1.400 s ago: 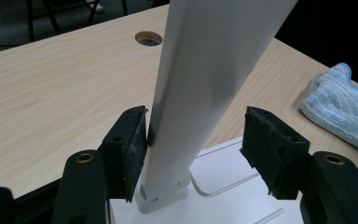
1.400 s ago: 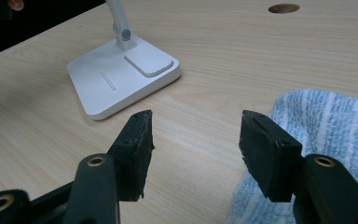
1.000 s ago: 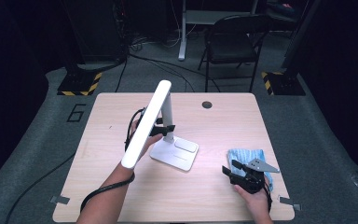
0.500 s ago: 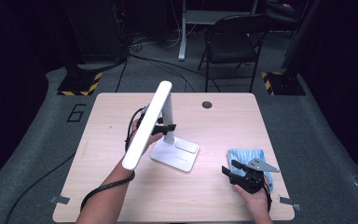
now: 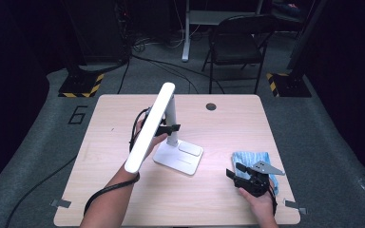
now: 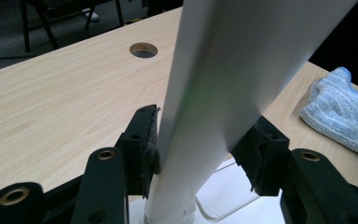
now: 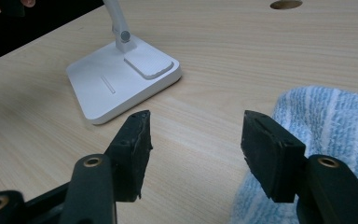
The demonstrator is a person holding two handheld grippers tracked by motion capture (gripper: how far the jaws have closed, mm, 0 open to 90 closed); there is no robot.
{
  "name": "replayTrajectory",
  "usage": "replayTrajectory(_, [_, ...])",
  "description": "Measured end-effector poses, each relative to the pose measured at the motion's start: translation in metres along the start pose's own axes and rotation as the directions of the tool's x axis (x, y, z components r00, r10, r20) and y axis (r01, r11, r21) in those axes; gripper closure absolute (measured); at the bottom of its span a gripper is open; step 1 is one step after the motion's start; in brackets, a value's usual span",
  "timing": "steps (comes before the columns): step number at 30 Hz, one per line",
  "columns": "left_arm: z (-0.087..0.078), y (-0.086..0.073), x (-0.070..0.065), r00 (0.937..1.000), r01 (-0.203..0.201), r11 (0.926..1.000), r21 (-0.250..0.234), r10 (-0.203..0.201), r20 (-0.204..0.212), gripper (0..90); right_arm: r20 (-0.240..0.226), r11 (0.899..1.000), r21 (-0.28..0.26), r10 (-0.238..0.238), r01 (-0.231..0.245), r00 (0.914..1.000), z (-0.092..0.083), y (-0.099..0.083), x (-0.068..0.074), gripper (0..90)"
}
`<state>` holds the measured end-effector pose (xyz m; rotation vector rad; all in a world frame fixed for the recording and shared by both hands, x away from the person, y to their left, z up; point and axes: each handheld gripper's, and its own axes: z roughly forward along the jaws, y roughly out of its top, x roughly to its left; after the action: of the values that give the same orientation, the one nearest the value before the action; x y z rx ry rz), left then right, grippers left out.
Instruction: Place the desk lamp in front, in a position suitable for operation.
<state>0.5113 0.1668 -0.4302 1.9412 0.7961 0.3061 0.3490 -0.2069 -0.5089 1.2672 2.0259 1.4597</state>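
A white desk lamp stands mid-table, its long head (image 5: 149, 128) tilted over a square base (image 5: 180, 159). My left gripper (image 5: 168, 128) reaches in from the left at the upright stem (image 6: 191, 140). Its jaws have just been closing, and both pads now press on the stem's sides. The left gripper view has the stem between the pads (image 6: 145, 140). My right gripper (image 5: 234, 171) rests low at the front right, held by a hand. It is open (image 7: 196, 135) with bare table between the jaws, and a blue cloth (image 7: 326, 116) is beside its right jaw.
The blue cloth (image 5: 249, 159) lies on the wooden table (image 5: 100, 142) near its right front. A round cable hole (image 5: 211, 106) sits at the table's far edge. A folding chair (image 5: 233, 42) and stand bases with striped tape stand on the floor behind.
Both hands and the lamp keep their places. The left jaws sit a little tighter around the stem than a second ago.
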Motion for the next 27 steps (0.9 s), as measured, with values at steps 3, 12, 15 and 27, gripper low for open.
replayTrajectory(3, [-0.001,-0.001,-0.001,1.0000,-0.001,1.0000,0.000,0.001,-0.006,51.5,0.002,1.000,0.000,0.000,0.000,1.0000,0.000,0.000,0.000,42.3])
replayTrajectory(12, [-0.009,-0.007,-0.001,0.9997,0.011,0.9999,-0.005,-0.011,0.024,50.0,0.001,1.000,-0.002,0.002,-0.002,1.0000,0.001,0.000,-0.001,42.3])
replayTrajectory(15, [-0.012,-0.008,-0.002,0.9993,0.015,0.9999,0.002,-0.015,0.034,50.0,0.000,1.000,0.001,0.009,-0.009,1.0000,0.001,0.000,-0.001,42.3])
replayTrajectory(27, [-0.021,-0.014,-0.005,0.9976,-0.010,0.9999,0.011,0.010,0.068,54.5,0.007,1.000,-0.001,0.024,-0.024,0.9997,0.001,-0.001,-0.005,42.2])
